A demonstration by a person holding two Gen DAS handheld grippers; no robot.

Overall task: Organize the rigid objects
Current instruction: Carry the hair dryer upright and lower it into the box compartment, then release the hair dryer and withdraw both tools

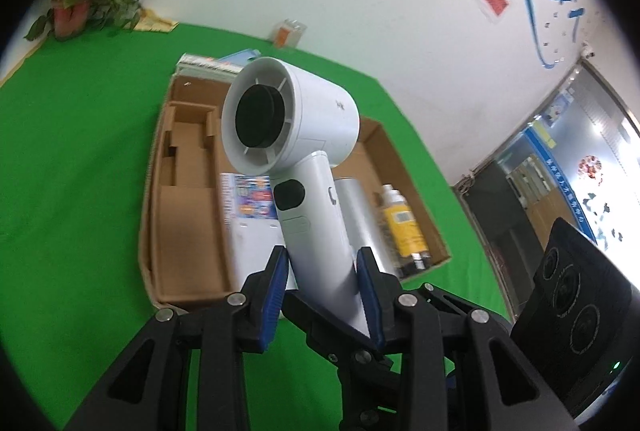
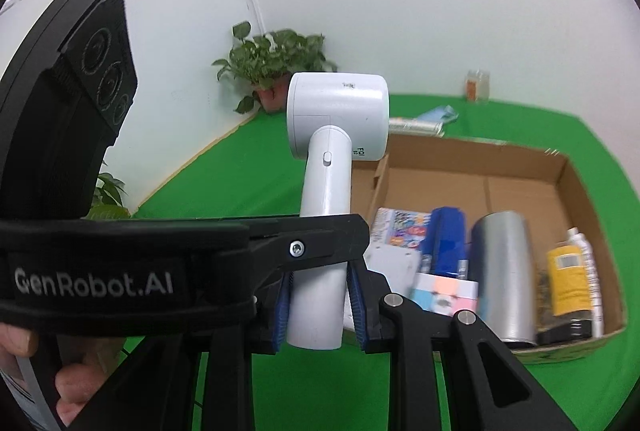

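Note:
A white hair dryer (image 1: 296,119) hangs in the air over the open cardboard box (image 1: 149,231), its black-centred round end facing the left wrist camera. My left gripper (image 1: 324,271) is shut on its handle, with a blue pad on each side. In the right wrist view the dryer (image 2: 338,111) stands upright. My right gripper (image 2: 320,307) is shut on the bottom of the handle. The left gripper (image 2: 324,227) reaches in from the left and clamps the handle just above it. The box (image 2: 576,187) lies on the green table.
The box holds a silver cylinder (image 2: 504,271), a yellow bottle (image 2: 568,279), a blue item (image 2: 446,239), a colourful booklet (image 1: 250,199) and a pastel cube (image 2: 444,295). A potted plant (image 2: 276,59) and a small clear container (image 1: 289,31) stand by the wall. A hand (image 2: 24,347) grips the left gripper's handle.

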